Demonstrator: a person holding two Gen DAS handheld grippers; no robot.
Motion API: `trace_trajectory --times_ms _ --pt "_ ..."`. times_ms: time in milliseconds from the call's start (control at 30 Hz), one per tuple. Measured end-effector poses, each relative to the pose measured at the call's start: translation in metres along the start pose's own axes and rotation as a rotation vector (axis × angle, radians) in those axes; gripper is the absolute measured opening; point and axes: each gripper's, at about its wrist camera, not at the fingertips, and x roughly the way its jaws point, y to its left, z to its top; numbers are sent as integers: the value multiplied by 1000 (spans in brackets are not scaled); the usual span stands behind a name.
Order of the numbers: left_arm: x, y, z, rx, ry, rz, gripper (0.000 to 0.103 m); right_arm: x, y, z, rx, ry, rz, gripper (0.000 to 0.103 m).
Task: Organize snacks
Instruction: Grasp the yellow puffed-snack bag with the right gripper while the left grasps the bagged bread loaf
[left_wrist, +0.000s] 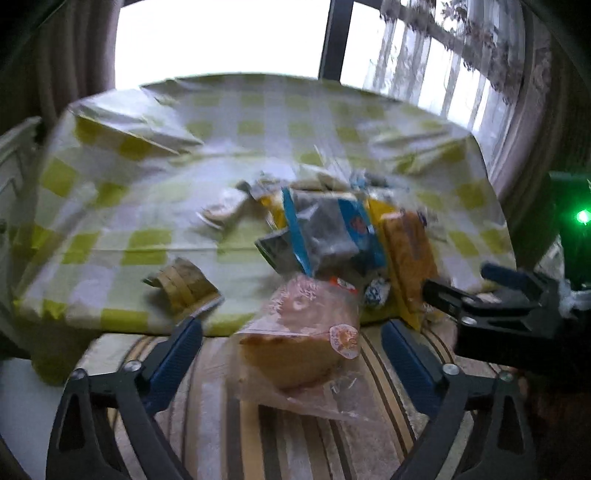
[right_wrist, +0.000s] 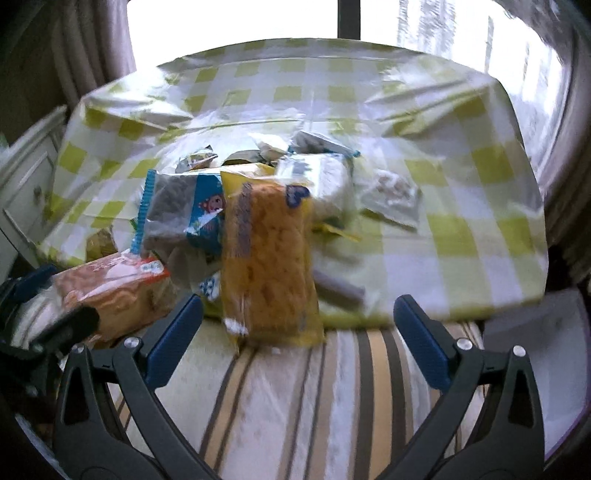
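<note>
A pile of snack packs lies on a table with a green-checked cloth (left_wrist: 147, 206). A clear bag of orange cake (left_wrist: 299, 339) hangs over the table's near edge, between the fingers of my open left gripper (left_wrist: 291, 343); the fingers stand apart from it. A tall yellow pack of orange snacks (right_wrist: 271, 258) stands upright at the edge, ahead of my open, empty right gripper (right_wrist: 299, 325). A blue and clear pack (left_wrist: 328, 229) leans in the pile; it also shows in the right wrist view (right_wrist: 184, 218). The right gripper (left_wrist: 491, 295) shows at the right in the left wrist view.
A small brown-yellow pack (left_wrist: 184, 284) lies apart at the left near the edge. A clear bag with pale pieces (right_wrist: 391, 199) lies right of the pile. A striped cushion (right_wrist: 295, 398) lies below the table edge. A white cabinet (right_wrist: 26, 192) stands left. Windows are behind.
</note>
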Motion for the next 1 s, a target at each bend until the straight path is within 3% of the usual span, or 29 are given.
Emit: trace_trajectory --times_ms 33,100,167,233,333,767,1000 --pt "4 0 1 0 19 1 89 5 4 3 -16 5 -7 102" --pt "12 2 -1 -7 52 -11 70 12 11 7 -50 17 -15 96" --pt "12 2 -3 -5 60 -37 65 21 18 9 -80 39 -20 87" --pt "11 0 -5 7 61 -39 61 30 22 8 -98 73 -11 70" --pt "9 0 -9 -2 61 -43 57 27 19 4 -99 67 13 55" --pt "-19 -1 -23 -70 9 -100 55 -13 0 -12 -23 -15 102 53" --pt "-27 -26 -18 -37 -19 -164 54 -40 -31 -23 64 -56 98 52"
